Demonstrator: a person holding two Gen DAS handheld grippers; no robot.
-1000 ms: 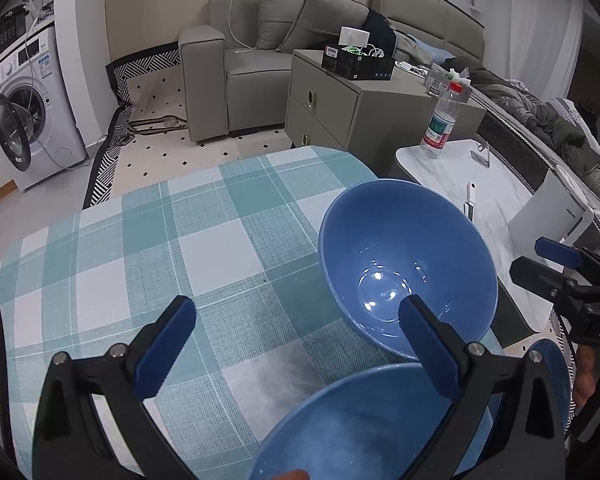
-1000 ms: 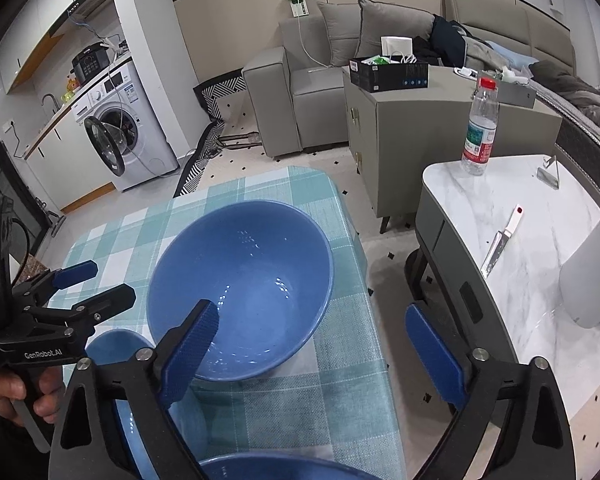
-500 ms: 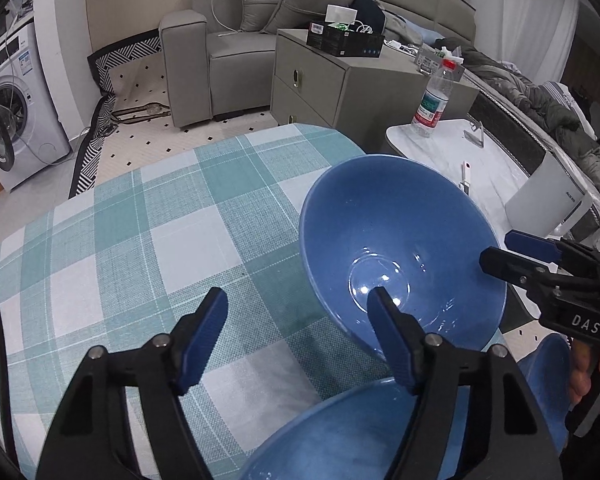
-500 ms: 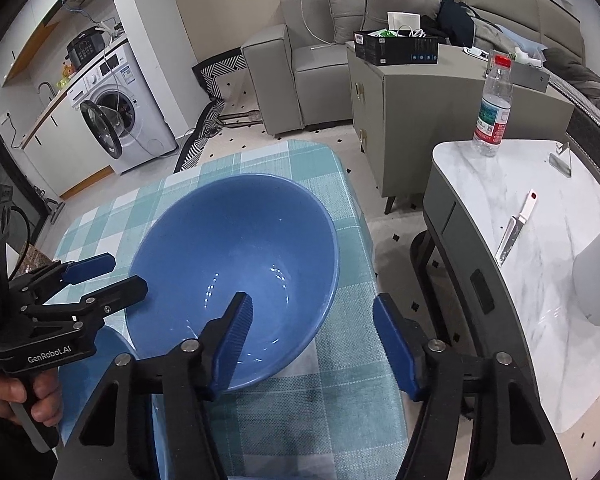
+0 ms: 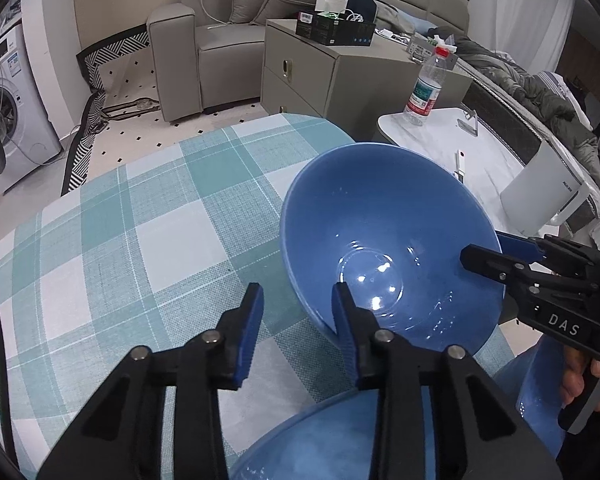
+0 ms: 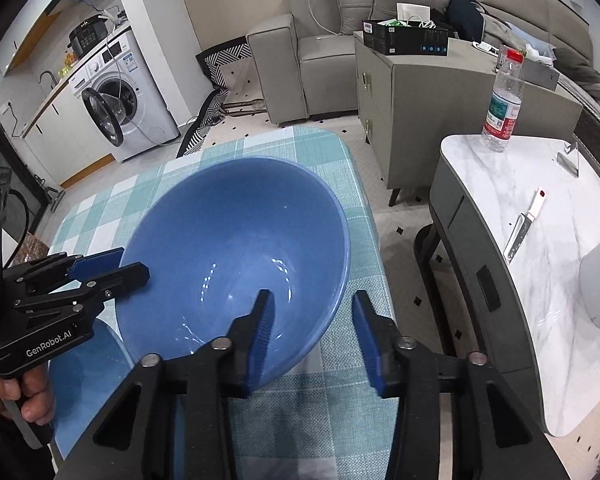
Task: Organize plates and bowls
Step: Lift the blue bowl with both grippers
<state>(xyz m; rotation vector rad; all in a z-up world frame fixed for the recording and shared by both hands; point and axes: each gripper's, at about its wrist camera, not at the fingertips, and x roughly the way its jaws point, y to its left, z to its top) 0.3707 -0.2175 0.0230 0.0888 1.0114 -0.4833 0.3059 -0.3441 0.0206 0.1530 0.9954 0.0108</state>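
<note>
Large blue bowl (image 5: 392,240) sits centre right of the left wrist view on the teal-checked tablecloth (image 5: 148,240); glossy inside, light glints at the base. Left gripper (image 5: 296,312): jaws apart, straddling its near-left rim. Right gripper (image 6: 312,320): jaws apart, straddling its right rim. Second blue bowl (image 5: 332,444) at bottom edge.

Nearer bowl (image 5: 332,440): cut off by the bottom edge, left wrist view, just behind the large bowl (image 5: 392,240).
Large bowl's near rim: hidden behind one finger of the left gripper (image 5: 296,320).
Third blue dish (image 6: 84,384): mostly covered by that gripper (bowl or plate, cannot tell).
Bottle (image 6: 502,100) label: too small to read.
</note>
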